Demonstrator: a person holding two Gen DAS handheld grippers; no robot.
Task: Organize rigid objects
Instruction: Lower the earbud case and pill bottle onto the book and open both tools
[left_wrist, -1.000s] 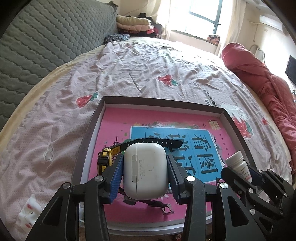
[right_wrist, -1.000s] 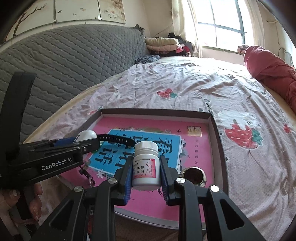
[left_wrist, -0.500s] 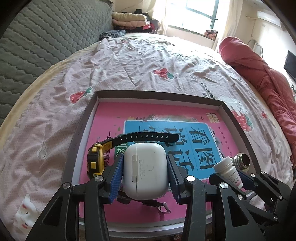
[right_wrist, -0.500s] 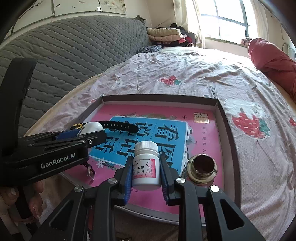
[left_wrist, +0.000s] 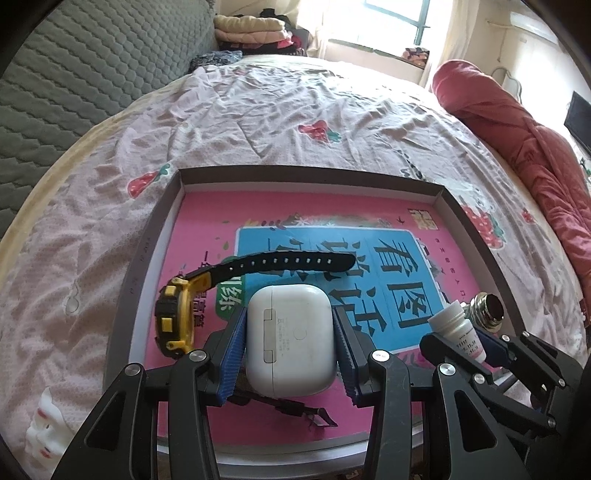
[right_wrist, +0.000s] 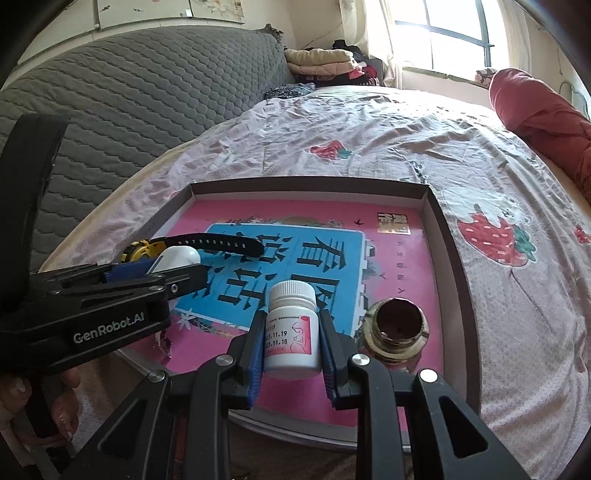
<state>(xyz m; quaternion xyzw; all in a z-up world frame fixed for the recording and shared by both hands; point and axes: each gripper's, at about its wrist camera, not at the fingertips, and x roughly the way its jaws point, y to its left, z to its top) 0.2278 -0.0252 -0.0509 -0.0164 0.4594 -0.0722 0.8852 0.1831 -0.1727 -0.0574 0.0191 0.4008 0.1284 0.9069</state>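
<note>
My left gripper (left_wrist: 290, 345) is shut on a white earbud case (left_wrist: 290, 341), held over the near part of a shallow box tray (left_wrist: 147, 251) with a pink and blue printed floor. A yellow and black watch (left_wrist: 177, 321) lies in the tray just left of the case. My right gripper (right_wrist: 291, 345) is shut on a white pill bottle (right_wrist: 291, 332) over the tray's near edge (right_wrist: 295, 424). A brass ring (right_wrist: 397, 328) sits in the tray right of the bottle. The bottle (left_wrist: 458, 332) and ring (left_wrist: 487, 310) also show in the left wrist view.
The tray rests on a bed with a pale strawberry-print sheet (left_wrist: 258, 122). A grey quilted headboard (right_wrist: 129, 110) stands to the left. A red duvet (left_wrist: 524, 140) lies at the right. Folded clothes (right_wrist: 321, 61) are stacked at the far end. A small metal clip (left_wrist: 314, 415) lies under the case.
Both grippers have moved forward and lower over the tray with their objects still held. The watch and brass ring now show more fully.
</note>
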